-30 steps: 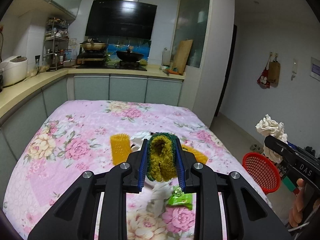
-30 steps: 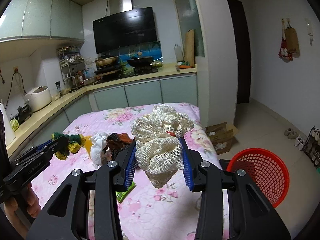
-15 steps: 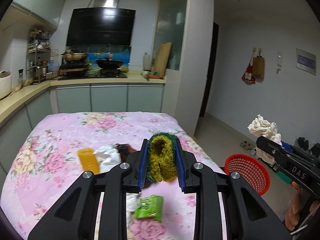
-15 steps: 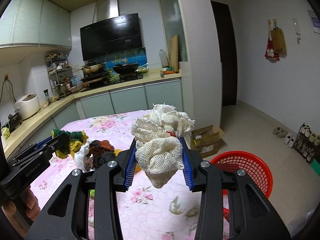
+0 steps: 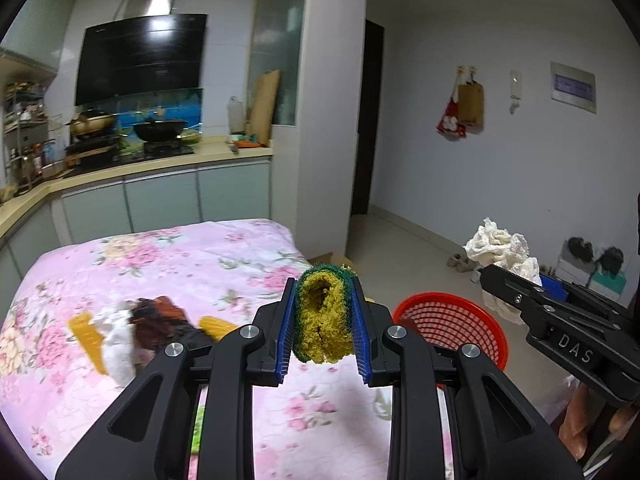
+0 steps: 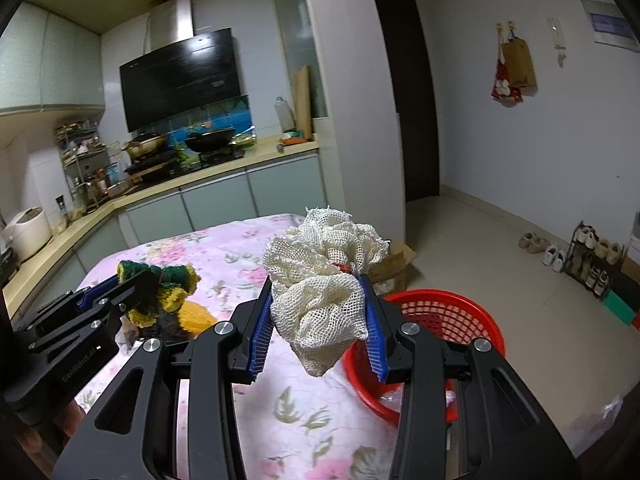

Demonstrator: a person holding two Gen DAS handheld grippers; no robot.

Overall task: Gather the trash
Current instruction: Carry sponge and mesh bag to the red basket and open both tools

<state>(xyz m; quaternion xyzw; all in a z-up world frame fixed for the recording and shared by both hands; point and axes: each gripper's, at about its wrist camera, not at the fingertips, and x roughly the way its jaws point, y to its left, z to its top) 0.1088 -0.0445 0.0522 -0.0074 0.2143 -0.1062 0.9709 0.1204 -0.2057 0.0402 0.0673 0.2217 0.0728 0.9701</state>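
Observation:
My left gripper (image 5: 322, 334) is shut on a folded yellow and green scouring pad (image 5: 323, 318), held above the right part of the flowered table (image 5: 168, 256). My right gripper (image 6: 320, 336) is shut on a crumpled cream mesh cloth (image 6: 320, 296), above the table's right edge. A red plastic basket (image 6: 452, 320) stands on the floor just beyond that edge, to the right of both grippers; it shows in the left wrist view as the basket (image 5: 452, 330). More trash lies on the table: a yellow piece (image 5: 86, 336), white paper (image 5: 118, 340) and a dark brown wad (image 5: 160, 320).
A cardboard box (image 6: 394, 266) sits on the floor behind the basket. Kitchen counter (image 6: 224, 168) with stove and pans runs along the back. A shoe rack (image 6: 596, 264) stands by the right wall. Open tiled floor (image 6: 500, 272) lies right of the table.
Both grippers have swung to the right with their loads held; the red basket has come closer and more central in both views, and the table trash has slid left.

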